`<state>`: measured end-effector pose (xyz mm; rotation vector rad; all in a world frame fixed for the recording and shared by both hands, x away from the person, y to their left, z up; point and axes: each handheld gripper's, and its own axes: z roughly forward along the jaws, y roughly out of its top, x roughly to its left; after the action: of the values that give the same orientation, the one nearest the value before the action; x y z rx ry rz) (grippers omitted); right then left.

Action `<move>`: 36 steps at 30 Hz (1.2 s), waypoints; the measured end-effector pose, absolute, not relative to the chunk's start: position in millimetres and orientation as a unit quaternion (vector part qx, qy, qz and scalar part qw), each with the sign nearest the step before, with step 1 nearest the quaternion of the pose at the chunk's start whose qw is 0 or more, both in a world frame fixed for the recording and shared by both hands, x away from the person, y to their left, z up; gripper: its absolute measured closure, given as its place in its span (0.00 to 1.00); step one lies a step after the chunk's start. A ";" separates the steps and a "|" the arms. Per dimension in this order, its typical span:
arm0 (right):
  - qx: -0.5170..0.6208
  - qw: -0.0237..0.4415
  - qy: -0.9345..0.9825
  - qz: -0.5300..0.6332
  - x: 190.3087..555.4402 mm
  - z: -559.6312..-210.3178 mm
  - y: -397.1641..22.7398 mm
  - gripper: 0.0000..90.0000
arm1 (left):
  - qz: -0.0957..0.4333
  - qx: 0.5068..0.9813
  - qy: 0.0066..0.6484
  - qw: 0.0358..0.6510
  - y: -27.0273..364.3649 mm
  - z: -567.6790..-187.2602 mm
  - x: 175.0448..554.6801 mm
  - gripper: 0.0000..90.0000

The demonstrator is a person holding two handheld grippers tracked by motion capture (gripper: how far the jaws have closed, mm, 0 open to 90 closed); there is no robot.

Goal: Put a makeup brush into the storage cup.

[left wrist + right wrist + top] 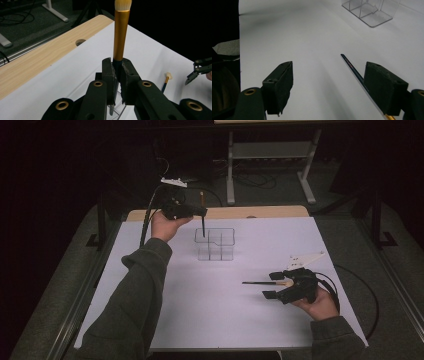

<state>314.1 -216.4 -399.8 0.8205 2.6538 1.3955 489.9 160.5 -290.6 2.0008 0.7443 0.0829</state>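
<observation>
The left gripper (117,70) clamps an upright gold-handled brush (121,35) above the clear organizer (215,244). Near that organizer, the right gripper (337,85) stands open beside a second brush (355,72) lying flat

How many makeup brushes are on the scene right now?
2: one brush is clamped upright in the left gripper over the clear organizer; the other brush lies on the table by the open right gripper.
</observation>
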 end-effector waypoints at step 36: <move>0.264 0.011 0.852 0.452 314.8 -400.2 -218.5 0.26 | 0.027 0.837 0.320 0.444 157.6 -321.4 493.4 0.92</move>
<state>314.8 -218.5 -400.2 0.8238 2.6566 1.4106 493.4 157.6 -321.4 2.0750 0.7935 0.0664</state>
